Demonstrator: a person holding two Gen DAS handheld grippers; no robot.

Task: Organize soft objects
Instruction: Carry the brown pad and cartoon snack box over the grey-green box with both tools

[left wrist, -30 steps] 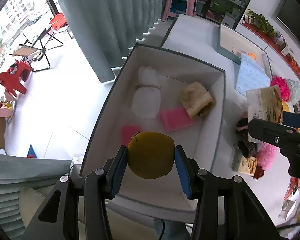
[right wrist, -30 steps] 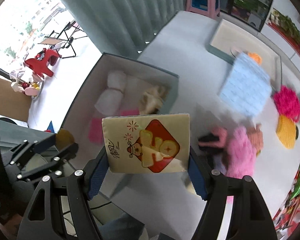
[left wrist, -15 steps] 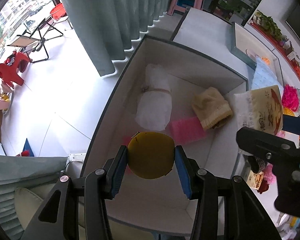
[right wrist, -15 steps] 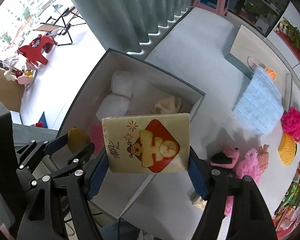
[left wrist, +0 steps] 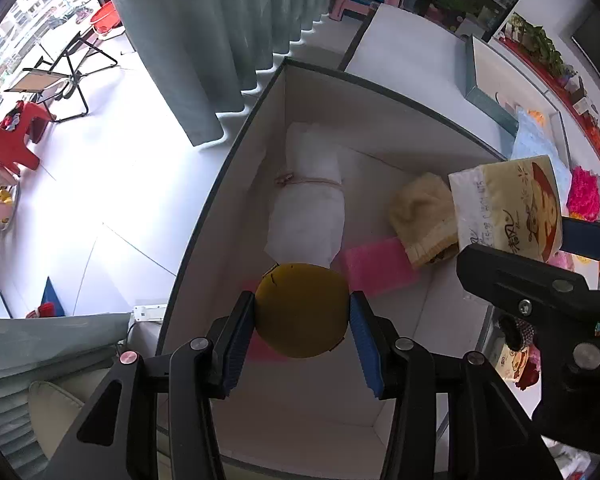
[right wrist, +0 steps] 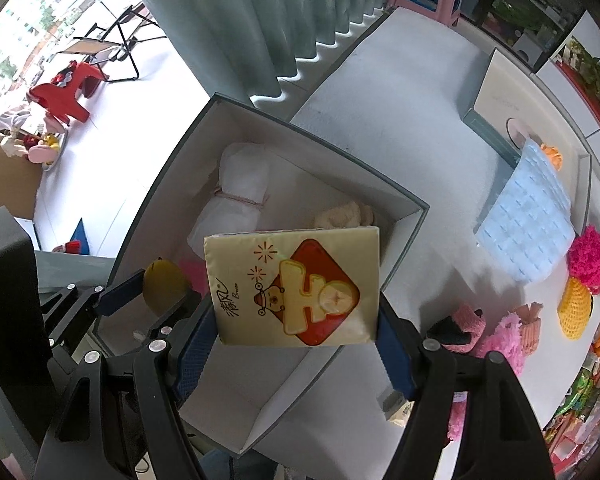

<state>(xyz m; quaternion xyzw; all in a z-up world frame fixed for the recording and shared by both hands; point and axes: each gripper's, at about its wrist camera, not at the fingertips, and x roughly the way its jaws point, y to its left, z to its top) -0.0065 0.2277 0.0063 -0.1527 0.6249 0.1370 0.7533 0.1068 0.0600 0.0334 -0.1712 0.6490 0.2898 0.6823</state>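
Grey curtains hang along the window side of a white desk [right wrist: 400, 92], and an open box [left wrist: 380, 92] sits at the desk's curtain-side edge. Both tongs point down over it. The left tongs [left wrist: 302, 320] are closed part-way on a yellow ball [left wrist: 302, 314], squeezed between the blue pads, above the box's near end. The right tongs [right wrist: 296, 332], set wider, clamp a tissue pack [right wrist: 294, 286] by its two short edges, so its printed face stays flat to the camera; it hangs over the box's desk-side wall.

Already in the box lie a tied white bundle [left wrist: 306, 204] along the curtain-side wall, a cream cloth [left wrist: 422, 218] toward the desk-side wall, and a pink sheet [left wrist: 378, 268] between them. Near floor looks bare, which I take to be why the ball is held there.

Pink fluffy things [right wrist: 504, 336], a yellow net sleeve [right wrist: 574, 312] and a blue padded sheet [right wrist: 526, 220] wait on the desk, well apart from the box.
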